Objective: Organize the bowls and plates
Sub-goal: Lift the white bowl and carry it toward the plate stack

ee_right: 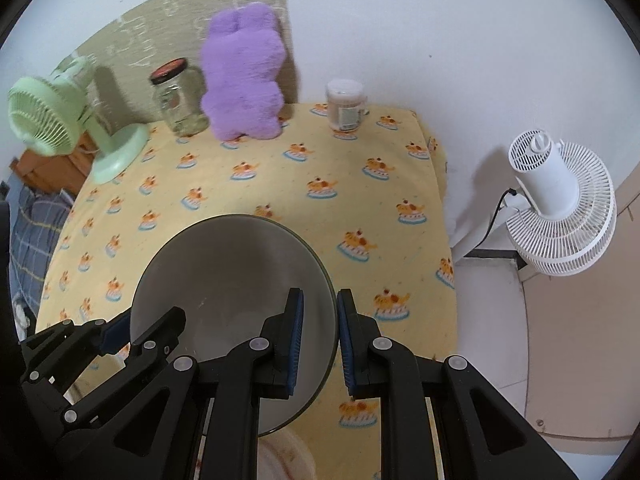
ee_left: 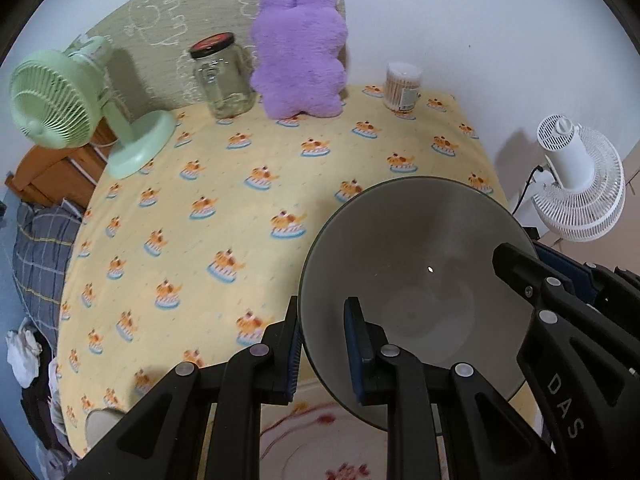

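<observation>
The bowl (ee_left: 416,280) sits between the left tool (ee_left: 324,352) and the right tool (ee_right: 320,344), each clamping one side of its rim, above the desk (ee_left: 240,208). A plate (ee_left: 320,452) lies under the left tool. Far ahead stand a jar (ee_left: 224,80) and plush toy (ee_left: 300,48), a fan (ee_left: 52,96) ahead-left.

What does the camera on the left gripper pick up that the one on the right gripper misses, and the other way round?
Only the left wrist view shows a flowered plate low beneath the bowl and crumpled white cloth at the far left edge.

Only the right wrist view shows the pale floor beside the table.

Both show the grey bowl gripped on opposite rims by the left gripper and the right gripper, plus the green fan, glass jar, purple plush and white fan.
</observation>
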